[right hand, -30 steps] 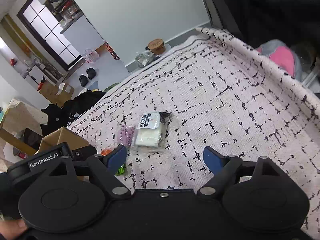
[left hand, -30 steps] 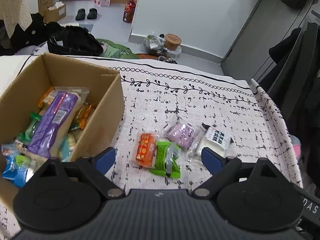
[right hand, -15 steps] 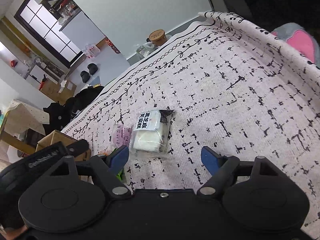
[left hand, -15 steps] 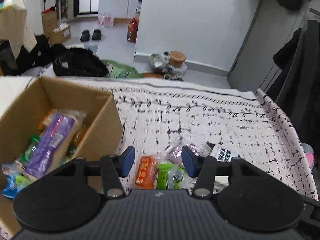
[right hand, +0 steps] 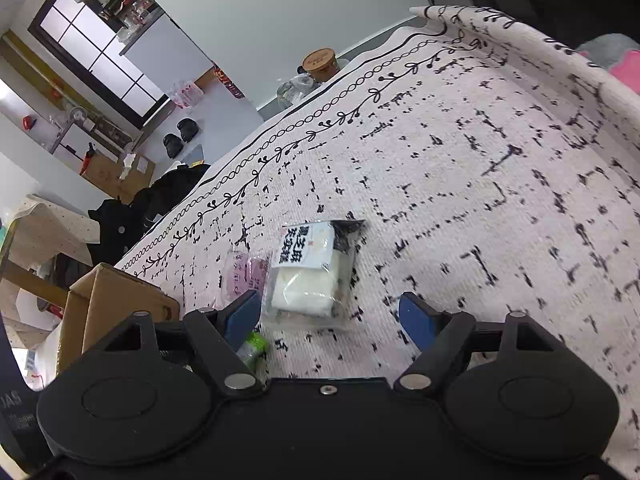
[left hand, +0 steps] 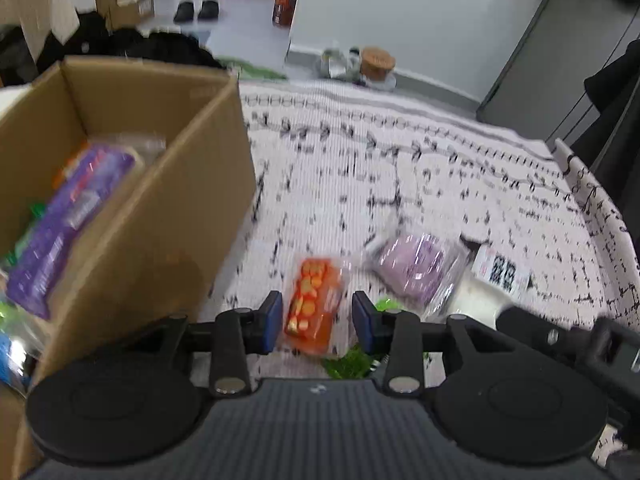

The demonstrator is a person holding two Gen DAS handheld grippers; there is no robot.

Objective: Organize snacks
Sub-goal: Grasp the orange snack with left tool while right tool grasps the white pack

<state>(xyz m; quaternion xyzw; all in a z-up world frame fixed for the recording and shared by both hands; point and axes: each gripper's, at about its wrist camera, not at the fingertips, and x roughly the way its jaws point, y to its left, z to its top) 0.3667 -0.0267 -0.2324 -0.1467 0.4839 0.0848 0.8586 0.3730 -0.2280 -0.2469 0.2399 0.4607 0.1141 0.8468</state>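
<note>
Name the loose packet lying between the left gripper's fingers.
The orange packet. It lies between the left gripper's fingers; the purple packet and white packet lie farther right.

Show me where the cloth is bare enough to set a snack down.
Bare: the wide stretch of cloth right of the white packet, out to the vine border. Crowded: the strip beside the cardboard box, where the orange packet, purple packet and green packet lie.

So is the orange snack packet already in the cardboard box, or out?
Out. The orange snack packet lies on the cloth beside the cardboard box, between the left gripper fingers.
</note>
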